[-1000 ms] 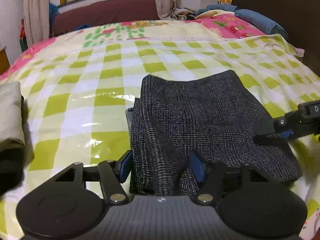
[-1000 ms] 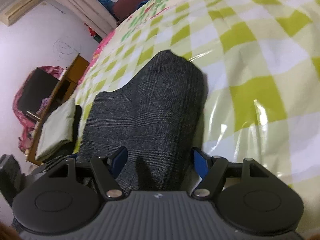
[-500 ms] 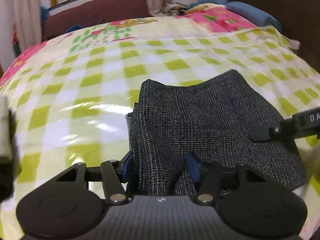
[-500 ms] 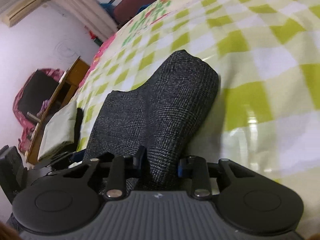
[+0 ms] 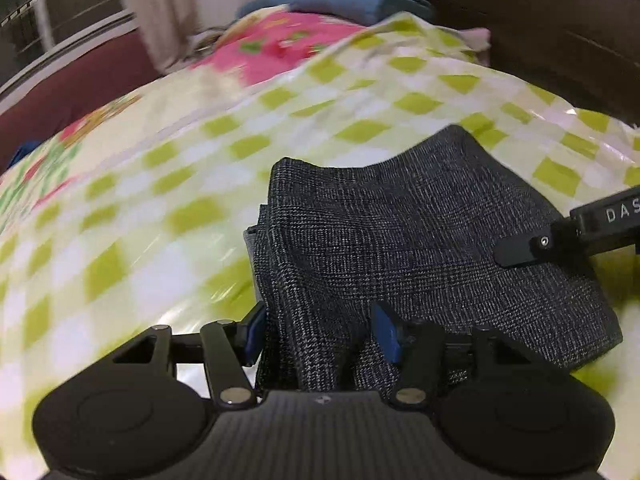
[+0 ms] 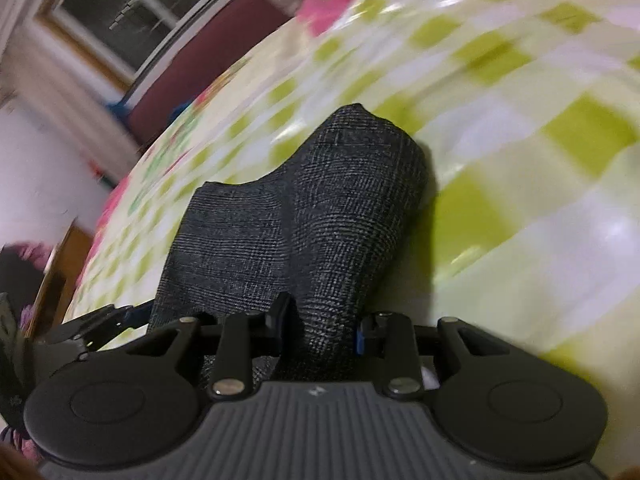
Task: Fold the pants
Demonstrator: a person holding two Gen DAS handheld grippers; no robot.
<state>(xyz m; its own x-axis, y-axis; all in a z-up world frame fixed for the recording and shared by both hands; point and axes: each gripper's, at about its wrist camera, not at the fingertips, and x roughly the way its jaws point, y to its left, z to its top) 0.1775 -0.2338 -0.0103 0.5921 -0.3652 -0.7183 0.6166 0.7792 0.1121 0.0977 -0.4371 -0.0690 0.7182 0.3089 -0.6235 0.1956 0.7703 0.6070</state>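
The folded dark grey checked pants [image 5: 404, 240] lie on the green-and-white checked bed cover [image 5: 132, 248]. My left gripper [image 5: 320, 336] holds the near left edge of the bundle between its blue pads, jaws fairly wide around thick fabric. My right gripper [image 6: 320, 328] is shut on the other edge of the pants [image 6: 320, 216], jaws pinched close. The right gripper's black finger [image 5: 536, 244] shows at the right of the left wrist view, on the pants. The left gripper's fingers [image 6: 96, 324] show at the left of the right wrist view.
A dark headboard [image 5: 560, 20] and blue pillow [image 5: 360, 0] stand behind the pants. A maroon sofa [image 6: 200, 64] and window [image 6: 132, 4] lie beyond the bed. A wooden bedside cabinet [image 6: 60, 276] stands at the bed's left edge.
My right gripper closed from open onto the pants' edge. Both grippers swung with the bundle; the views turned toward the headboard and blurred. The folded beige cloth left the views.
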